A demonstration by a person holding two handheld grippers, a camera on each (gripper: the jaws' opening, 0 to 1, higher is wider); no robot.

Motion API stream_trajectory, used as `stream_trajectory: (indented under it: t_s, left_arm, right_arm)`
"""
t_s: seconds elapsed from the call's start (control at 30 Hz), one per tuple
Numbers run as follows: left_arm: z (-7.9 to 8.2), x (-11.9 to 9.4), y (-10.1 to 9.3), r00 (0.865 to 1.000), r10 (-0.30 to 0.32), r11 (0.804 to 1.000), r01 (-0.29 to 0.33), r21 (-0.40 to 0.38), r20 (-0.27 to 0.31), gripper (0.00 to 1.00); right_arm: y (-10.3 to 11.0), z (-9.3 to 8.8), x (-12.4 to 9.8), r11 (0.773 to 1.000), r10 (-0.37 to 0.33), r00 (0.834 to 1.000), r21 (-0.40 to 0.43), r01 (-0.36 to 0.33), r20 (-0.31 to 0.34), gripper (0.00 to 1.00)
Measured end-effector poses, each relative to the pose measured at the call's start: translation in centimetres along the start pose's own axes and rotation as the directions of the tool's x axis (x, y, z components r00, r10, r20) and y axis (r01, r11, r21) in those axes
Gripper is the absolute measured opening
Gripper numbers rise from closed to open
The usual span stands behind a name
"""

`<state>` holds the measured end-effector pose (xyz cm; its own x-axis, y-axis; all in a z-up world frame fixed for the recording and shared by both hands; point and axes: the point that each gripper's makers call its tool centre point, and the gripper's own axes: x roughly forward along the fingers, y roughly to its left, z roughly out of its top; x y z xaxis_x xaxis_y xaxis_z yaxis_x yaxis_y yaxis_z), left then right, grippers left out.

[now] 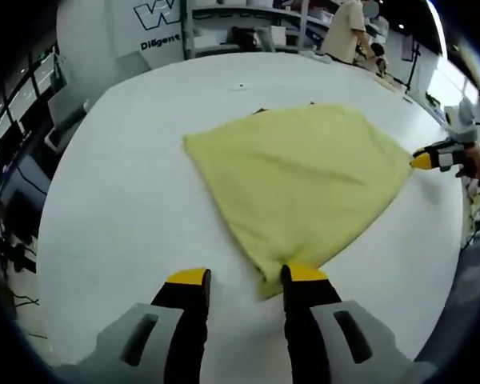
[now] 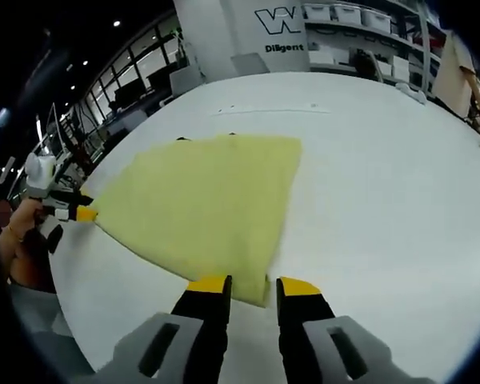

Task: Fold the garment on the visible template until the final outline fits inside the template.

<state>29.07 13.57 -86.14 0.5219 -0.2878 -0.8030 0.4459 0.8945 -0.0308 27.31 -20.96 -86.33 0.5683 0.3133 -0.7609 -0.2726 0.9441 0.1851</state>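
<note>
In the left gripper view the left gripper [image 1: 246,277] rises from 6 o'clock with its yellow-tipped jaws spread apart; the near corner of the yellow garment [image 1: 300,178] lies just at the inner edge of the right-hand jaw, and I cannot tell whether that jaw touches it. The garment is spread flat on the white table [image 1: 120,200] in a rough diamond, running from that corner toward 12 o'clock. At 3 o'clock the right gripper [image 1: 422,161] meets the garment's far corner, a hand [image 1: 478,164] behind it.

In the right gripper view the right gripper [image 2: 253,285] comes up from 6 o'clock, jaws parted, the garment's [image 2: 204,208] near corner lying in the gap between them. At 9 o'clock the left gripper [image 2: 86,214] sits at the opposite corner.

Small dark marks [image 1: 262,110] peek out at the garment's far edge. Beyond the table, toward 12 o'clock, stand shelves [image 1: 248,24] and a person [image 1: 346,32].
</note>
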Motion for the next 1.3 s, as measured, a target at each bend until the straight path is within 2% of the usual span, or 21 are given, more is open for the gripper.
stream_trajectory:
  t_s: [0.17, 0.33, 0.6, 0.9, 1.1, 1.3]
  left_arm:
    - [-0.1, 0.0, -1.1, 0.998, -0.057, 0.998, 0.056, -0.040, -0.005, 0.11]
    - [-0.2, 0.0, -1.1, 0.999, -0.048, 0.998, 0.048, -0.043, -0.006, 0.05]
    - [-0.6, -0.2, -1.1, 0.998, -0.060, 0.997, 0.060, -0.040, -0.022, 0.04]
    - [-1.6, -1.0, -1.5, 0.997, -0.066, 0.998, 0.065, -0.025, -0.045, 0.04]
    - [-2.4, -1.5, -1.9, 0.997, -0.063, 0.998, 0.064, 0.015, -0.049, 0.04]
    - [-2.9, -1.9, -2.1, 0.996, -0.064, 0.997, 0.065, 0.031, -0.061, 0.04]
  right_arm:
    - [0.1, -0.2, -0.1, 1.000, -0.008, 1.000, -0.014, 0.008, -0.016, 0.08]
    - [-0.1, -0.4, -0.3, 1.000, -0.018, 1.000, -0.013, 0.017, -0.023, 0.00]
    - [-0.1, -0.5, -0.5, 0.999, -0.019, 0.999, -0.044, 0.017, -0.026, 0.00]
    - [0.6, -1.7, -1.2, 0.998, -0.024, 0.998, -0.060, 0.021, -0.050, 0.00]
    - [0.8, -2.4, -1.7, 0.999, -0.028, 0.999, -0.048, 0.026, -0.037, 0.00]
    - [1.1, -2.9, -2.1, 0.997, -0.039, 0.998, -0.076, 0.035, -0.046, 0.00]
